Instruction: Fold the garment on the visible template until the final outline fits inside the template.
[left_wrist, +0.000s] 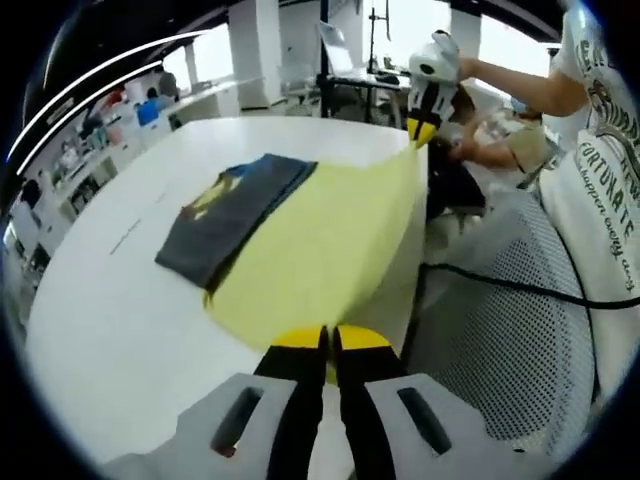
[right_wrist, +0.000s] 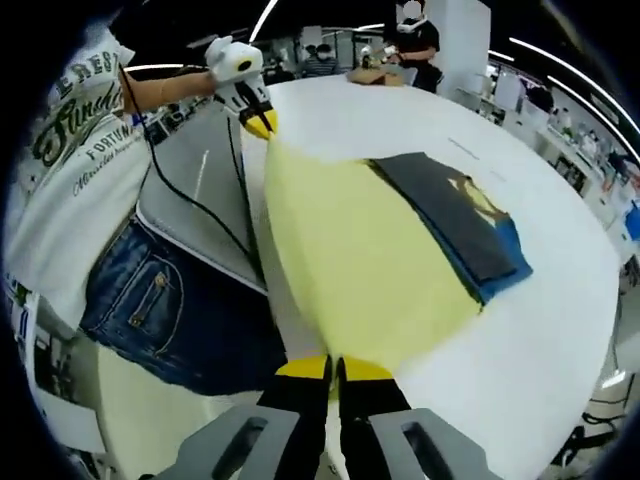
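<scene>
Left gripper view: left gripper (left_wrist: 330, 345) jaws together, clamped on the near corner of the yellow sheet (left_wrist: 320, 250) on the white table (left_wrist: 110, 330). Folded dark garment (left_wrist: 235, 215) lies on the sheet's far-left part. Right gripper (left_wrist: 422, 130) pinches the far corner.

Right gripper view: right gripper (right_wrist: 332, 372) clamped on the sheet's edge; denim shorts (right_wrist: 165, 310) visible. Template outline probably the sheet itself; hard to tell.

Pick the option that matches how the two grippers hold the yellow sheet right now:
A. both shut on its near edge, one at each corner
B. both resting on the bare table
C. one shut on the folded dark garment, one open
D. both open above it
A: the left gripper and the right gripper each pinch a corner of the yellow sheet, while the folded dark garment lies untouched on it.
</scene>
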